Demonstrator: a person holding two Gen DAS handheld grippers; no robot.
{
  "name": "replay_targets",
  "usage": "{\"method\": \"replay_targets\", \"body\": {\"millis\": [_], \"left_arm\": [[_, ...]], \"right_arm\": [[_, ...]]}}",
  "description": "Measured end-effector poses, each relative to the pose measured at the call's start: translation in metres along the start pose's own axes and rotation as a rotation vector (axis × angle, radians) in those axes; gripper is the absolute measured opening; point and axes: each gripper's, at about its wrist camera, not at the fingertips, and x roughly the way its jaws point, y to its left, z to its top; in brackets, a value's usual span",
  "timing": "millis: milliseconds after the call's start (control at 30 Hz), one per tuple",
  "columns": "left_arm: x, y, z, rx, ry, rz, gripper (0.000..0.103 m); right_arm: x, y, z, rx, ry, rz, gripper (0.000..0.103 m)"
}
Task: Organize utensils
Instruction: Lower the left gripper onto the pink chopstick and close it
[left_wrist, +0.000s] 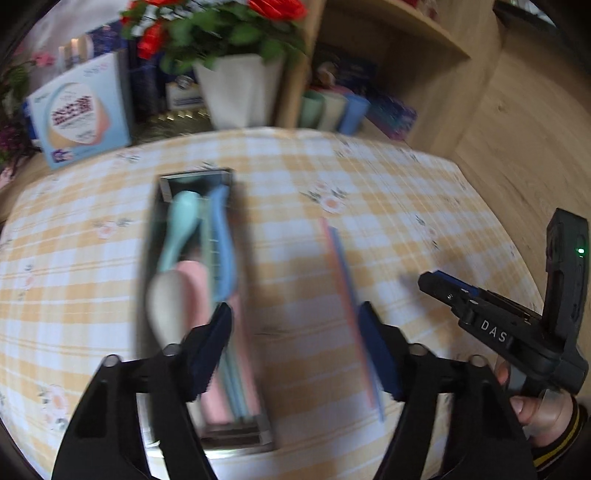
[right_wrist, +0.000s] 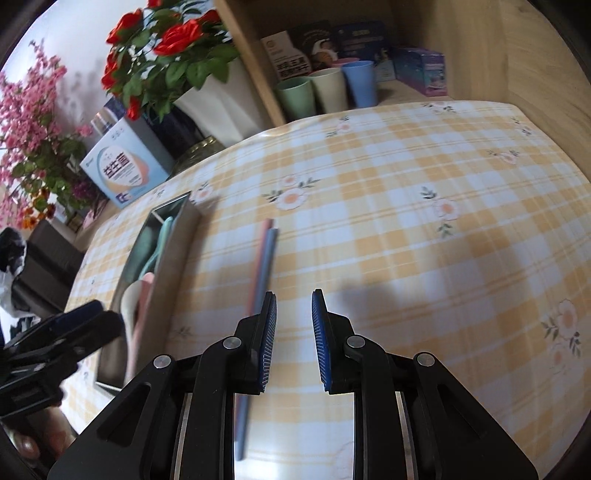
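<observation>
Both tongs apart, gripping nothing: left tongs (left_wrist: 295, 332), right tongs (right_wrist: 294, 332). Chopsticks (right_wrist: 263, 266) on table (right_wrist: 406, 221) beside utensil tray (left_wrist: 162, 206).

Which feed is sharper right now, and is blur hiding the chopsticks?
Left wrist view: motion-smeared, tray and chopsticks streaked. Right wrist view: sharper, chopsticks distinct beside the tray, gripper shadow on the tablecloth; fisheye bends both.
</observation>
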Motion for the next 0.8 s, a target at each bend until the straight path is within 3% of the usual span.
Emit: {"method": "replay_targets", "body": {"millis": [133,233,500,800], "left_arm": [[0.035,-0.021,0.007,-0.007,0.067,-0.022,0.031],[0.057,-0.026,0.009,-0.031,0.104,-0.030,0.021],[0.095,-0.036,0.012,-0.038,0.162,-0.004,0.015],[0.100,-0.035,0.016,-0.020,0.155,0.034,0.015]], "right_arm": [[0.000,-0.019,-0.001,0.028,-0.015,0.008,0.021],[0.002,-0.034,-0.002,0.064,-0.017,0.022,0.021],[0.007,-0.064,-0.003,0.125,-0.021,0.041,0.021],[0.011,-0.072,-0.003,0.159,-0.021,0.065,0.021]]}}
